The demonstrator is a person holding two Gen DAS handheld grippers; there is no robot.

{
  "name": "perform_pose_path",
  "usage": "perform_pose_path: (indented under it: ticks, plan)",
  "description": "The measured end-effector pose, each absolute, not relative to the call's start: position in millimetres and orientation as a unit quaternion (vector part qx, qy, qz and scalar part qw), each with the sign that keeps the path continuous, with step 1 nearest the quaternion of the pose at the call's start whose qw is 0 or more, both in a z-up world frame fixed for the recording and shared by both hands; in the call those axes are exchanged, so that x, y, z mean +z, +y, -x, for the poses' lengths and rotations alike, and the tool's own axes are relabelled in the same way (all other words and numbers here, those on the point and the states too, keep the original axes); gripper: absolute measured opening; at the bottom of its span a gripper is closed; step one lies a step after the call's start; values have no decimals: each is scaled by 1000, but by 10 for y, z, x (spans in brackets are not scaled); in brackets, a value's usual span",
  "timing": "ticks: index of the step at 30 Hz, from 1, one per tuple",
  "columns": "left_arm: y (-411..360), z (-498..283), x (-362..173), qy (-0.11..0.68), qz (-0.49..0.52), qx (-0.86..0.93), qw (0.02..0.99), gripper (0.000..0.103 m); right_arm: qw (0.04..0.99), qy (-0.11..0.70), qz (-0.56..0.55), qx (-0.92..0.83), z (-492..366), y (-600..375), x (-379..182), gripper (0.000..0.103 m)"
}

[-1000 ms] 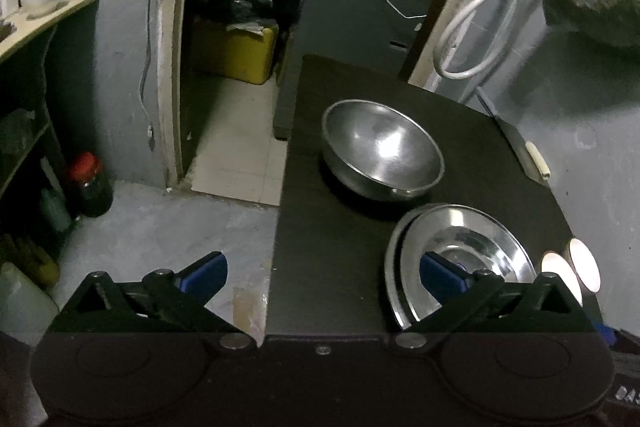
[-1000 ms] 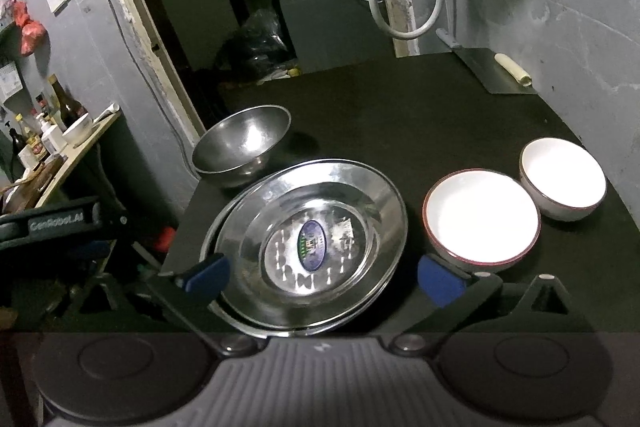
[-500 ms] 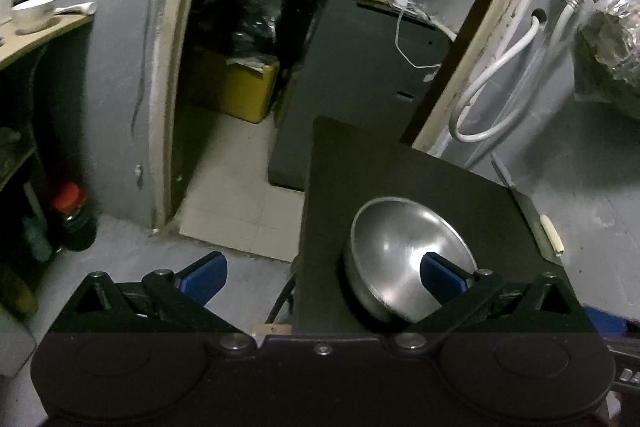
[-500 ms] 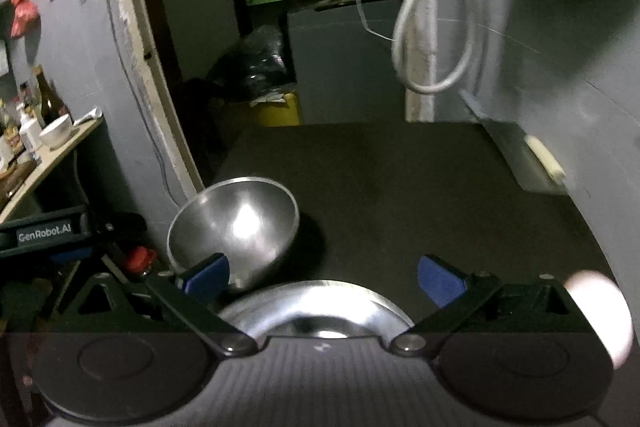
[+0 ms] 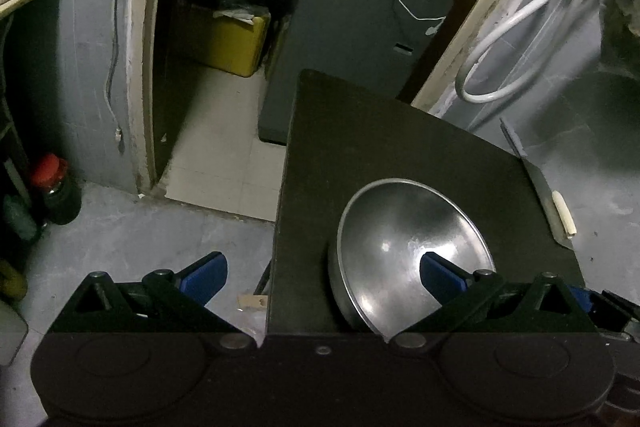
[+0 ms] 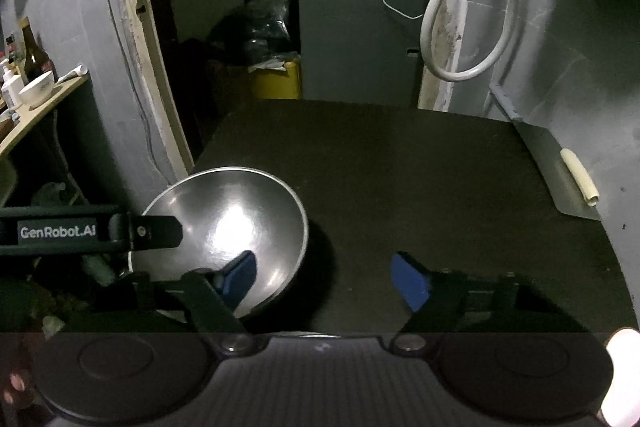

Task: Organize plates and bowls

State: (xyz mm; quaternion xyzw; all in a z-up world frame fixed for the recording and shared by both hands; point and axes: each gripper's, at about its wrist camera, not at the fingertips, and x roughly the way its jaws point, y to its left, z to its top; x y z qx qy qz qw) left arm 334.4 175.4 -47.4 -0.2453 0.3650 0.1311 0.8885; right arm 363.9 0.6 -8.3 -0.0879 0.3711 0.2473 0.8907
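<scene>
A steel bowl (image 5: 404, 247) sits near the left edge of the dark table (image 5: 384, 135); it also shows in the right wrist view (image 6: 236, 223). My left gripper (image 5: 320, 277) is open, its right finger over the bowl's inside and its left finger off the table edge. My right gripper (image 6: 324, 277) is open; its left finger hangs over the bowl's near right rim, its right finger over bare table. The left gripper's body (image 6: 80, 231) reaches in at the bowl's left rim. A white bowl's edge (image 6: 622, 343) shows at the lower right.
A cleaver (image 6: 560, 175) with a pale handle lies along the table's right edge by the wall. A white hose (image 6: 452, 39) hangs on the wall. Beyond the table are a dark cabinet (image 5: 360, 39) and a yellow bin (image 5: 236, 43). A red-capped jar (image 5: 56, 187) stands on the floor.
Both grippers have moved forward toward the steel bowl. The steel plates and the white bowls have dropped out of view below. Both grippers stay open.
</scene>
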Motion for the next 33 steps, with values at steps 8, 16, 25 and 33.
perform_pose_path:
  ticks: [8, 16, 25, 33]
  plan:
    - [1792, -3372, -439, 365, 251, 125, 888, 58, 880, 387, 59, 271, -3713, 56, -127, 40]
    - [1781, -3366, -512, 372, 251, 94, 889, 16, 874, 396, 31, 279, -3784, 26, -159, 22]
    - [1769, -3193, -374, 345, 251, 90, 900, 14, 873, 388, 7, 296, -3696, -115, -93, 13]
    - [1615, -2831, -66, 296, 254, 74, 918, 14, 875, 349, -53, 331, -3437, -515, 188, 14]
